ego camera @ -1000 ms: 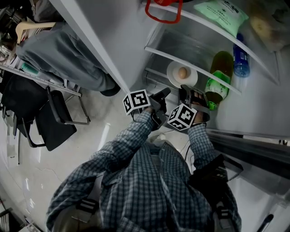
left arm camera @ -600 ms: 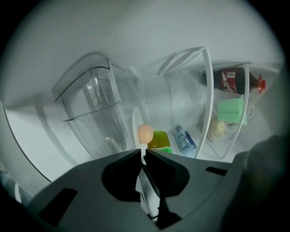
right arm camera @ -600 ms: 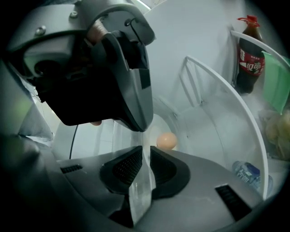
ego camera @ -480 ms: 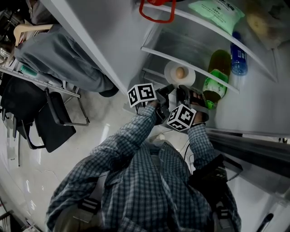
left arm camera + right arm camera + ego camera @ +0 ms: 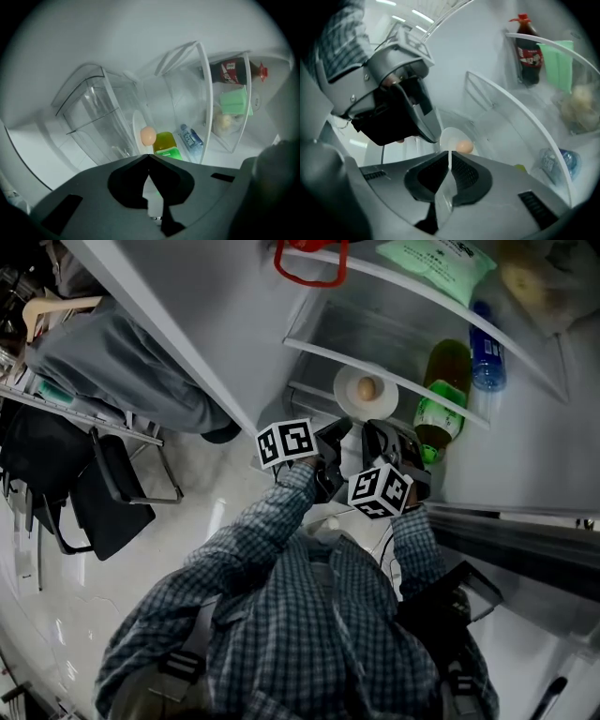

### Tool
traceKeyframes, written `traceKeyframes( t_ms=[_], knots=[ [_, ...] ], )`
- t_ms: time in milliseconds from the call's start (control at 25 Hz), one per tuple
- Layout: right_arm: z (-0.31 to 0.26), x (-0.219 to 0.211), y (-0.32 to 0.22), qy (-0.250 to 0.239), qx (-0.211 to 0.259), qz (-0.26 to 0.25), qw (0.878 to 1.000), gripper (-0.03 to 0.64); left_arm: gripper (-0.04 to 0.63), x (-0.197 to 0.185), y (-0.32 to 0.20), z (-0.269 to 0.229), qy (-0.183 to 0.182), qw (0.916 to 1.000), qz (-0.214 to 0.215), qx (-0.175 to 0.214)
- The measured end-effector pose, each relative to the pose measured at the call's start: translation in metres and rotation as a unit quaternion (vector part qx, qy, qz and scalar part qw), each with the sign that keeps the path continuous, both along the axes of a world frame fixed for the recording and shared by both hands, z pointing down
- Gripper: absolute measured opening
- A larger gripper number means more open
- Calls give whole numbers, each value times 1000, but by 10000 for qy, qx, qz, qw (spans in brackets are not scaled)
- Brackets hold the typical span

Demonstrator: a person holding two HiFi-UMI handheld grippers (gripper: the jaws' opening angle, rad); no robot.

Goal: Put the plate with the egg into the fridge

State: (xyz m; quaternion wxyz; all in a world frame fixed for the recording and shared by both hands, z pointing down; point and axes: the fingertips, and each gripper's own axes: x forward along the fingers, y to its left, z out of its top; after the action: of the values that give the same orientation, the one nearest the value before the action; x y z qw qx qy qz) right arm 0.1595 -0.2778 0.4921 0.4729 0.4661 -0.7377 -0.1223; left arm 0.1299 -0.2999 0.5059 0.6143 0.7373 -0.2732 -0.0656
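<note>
The plate (image 5: 351, 396) with the egg (image 5: 367, 387) on it is inside the fridge (image 5: 366, 329), in the space under a glass shelf (image 5: 319, 351), near that shelf's front edge. A green bottle (image 5: 433, 413) is just beside it. My right gripper (image 5: 449, 161) has its jaws pinched on the plate's near rim, with the thin white edge caught between them. My left gripper (image 5: 149, 157) hangs close beside the right one, jaws closed tip to tip on nothing. A water bottle (image 5: 483, 357) stands past the green one.
</note>
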Motion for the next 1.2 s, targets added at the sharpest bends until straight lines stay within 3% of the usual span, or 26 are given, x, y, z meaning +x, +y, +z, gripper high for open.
traceKeyframes(
  t_ms=[160, 320, 560, 720, 1000, 1200],
  knots=[
    [-20, -6, 8, -1201, -55, 282, 9923, 8, 8, -6, 5, -11, -139, 9990, 32, 423],
    [-36, -9, 17, -1909, 57, 534, 9801, 8, 8, -10, 14, -22, -421, 9953, 177, 854],
    [-56, 6, 27, -3266, 227, 1392, 9346, 6, 8, -12, 33, -46, -610, 9882, 386, 1353],
    [-61, 14, 37, -3712, 281, 1678, 9128, 6, 8, -13, 47, -56, -1207, 9703, 683, 1983],
    [-66, 18, 49, -4191, 444, 1851, 8877, 8, 8, -12, 65, -57, -2114, 9294, 980, 2863],
    [-65, 14, 54, -4273, 413, 1809, 8849, 6, 8, -11, 71, -56, -2371, 9126, 1128, 3135]
  ],
)
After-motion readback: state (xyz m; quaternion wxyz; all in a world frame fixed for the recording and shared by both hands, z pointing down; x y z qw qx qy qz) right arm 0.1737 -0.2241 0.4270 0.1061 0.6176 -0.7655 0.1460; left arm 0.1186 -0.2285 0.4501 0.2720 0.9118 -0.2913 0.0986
